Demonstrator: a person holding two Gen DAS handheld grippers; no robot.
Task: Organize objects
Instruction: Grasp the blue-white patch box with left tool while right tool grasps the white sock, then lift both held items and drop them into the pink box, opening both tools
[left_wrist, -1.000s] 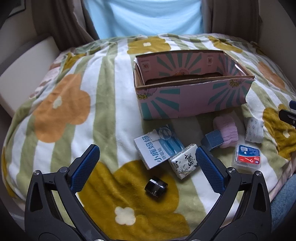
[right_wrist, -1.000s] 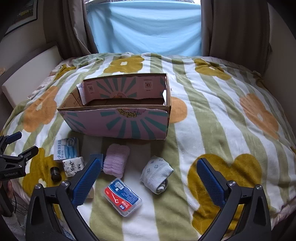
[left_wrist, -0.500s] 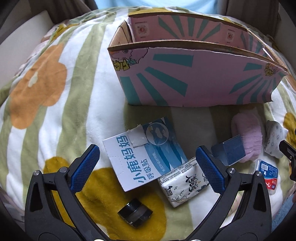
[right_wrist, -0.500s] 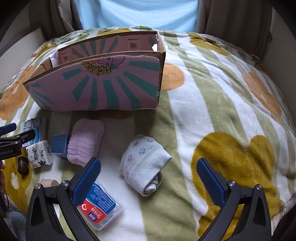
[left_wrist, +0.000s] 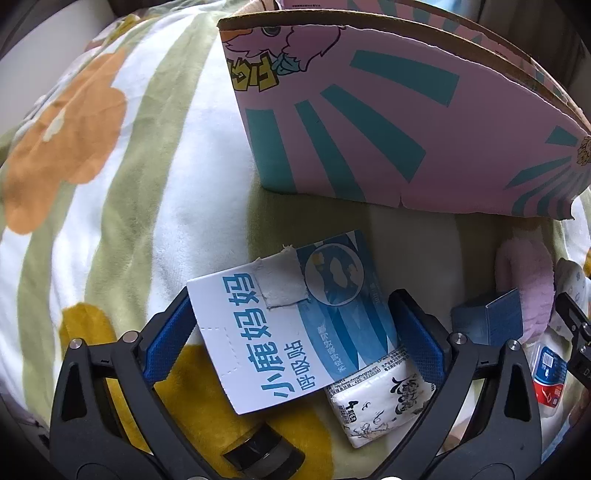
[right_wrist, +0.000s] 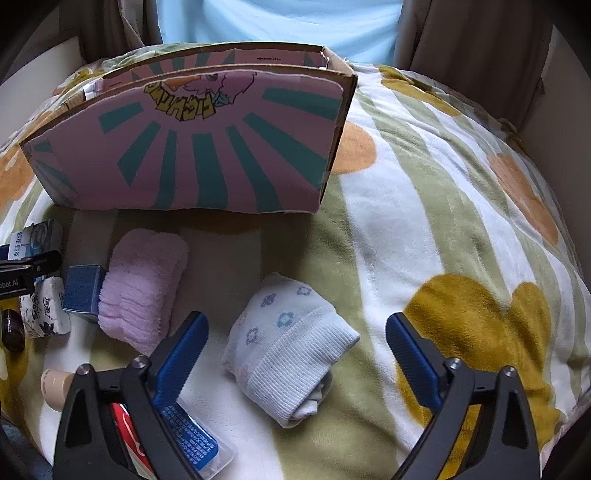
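My left gripper (left_wrist: 291, 332) is open, its blue pads on either side of a blue-and-white carton with Chinese text (left_wrist: 295, 325) lying on the blanket. A white tissue pack (left_wrist: 380, 402) lies against the carton's near right corner. My right gripper (right_wrist: 295, 350) is open around a rolled white sock with small flowers (right_wrist: 288, 347). The pink and teal cardboard box (right_wrist: 192, 147) stands open behind both; it also shows in the left wrist view (left_wrist: 406, 122).
A pink fluffy roll (right_wrist: 144, 284), a small dark blue box (right_wrist: 81, 291), a clear case with a red and blue label (right_wrist: 188, 435), a beige cap (right_wrist: 55, 384) and a black cylinder (left_wrist: 262, 454) lie on the flowered blanket (right_wrist: 443, 221). Curtains hang behind.
Both grippers have moved down and forward toward the blanket. The left now brackets the carton, the right brackets the white sock. Both stay open.
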